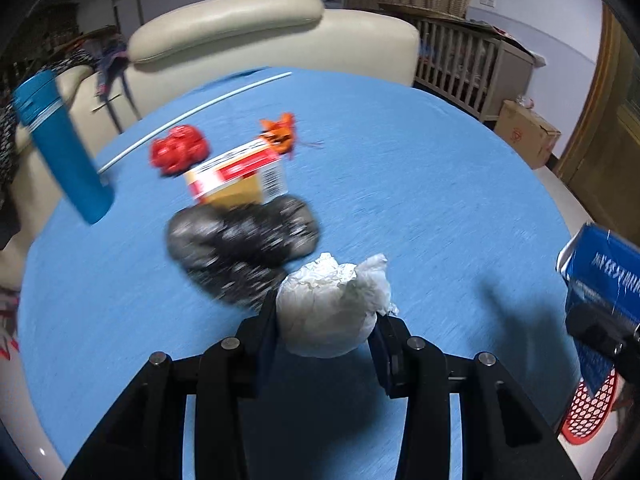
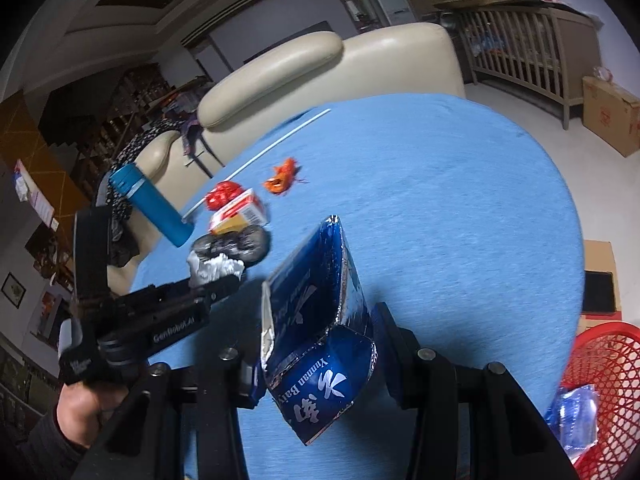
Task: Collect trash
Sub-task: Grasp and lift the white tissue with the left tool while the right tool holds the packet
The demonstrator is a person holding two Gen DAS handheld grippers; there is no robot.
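My left gripper [image 1: 326, 320] is shut on a crumpled white paper ball [image 1: 332, 304], held just above the blue table [image 1: 400, 184]; it also shows in the right wrist view [image 2: 214, 266]. My right gripper [image 2: 316, 344] is shut on a torn blue carton [image 2: 320, 320], seen at the right edge of the left wrist view [image 1: 600, 280]. On the table lie a crumpled black bag [image 1: 244, 246], a red-and-yellow box [image 1: 240, 176], a red wrapper [image 1: 180, 152] and an orange scrap [image 1: 280, 134].
A red mesh basket [image 2: 608, 376] stands low at the right, off the table edge, with a clear plastic item inside. A blue bottle [image 1: 60, 144] and a white straw [image 1: 192, 114] are at the table's far left. A cream sofa [image 1: 260, 32] stands behind.
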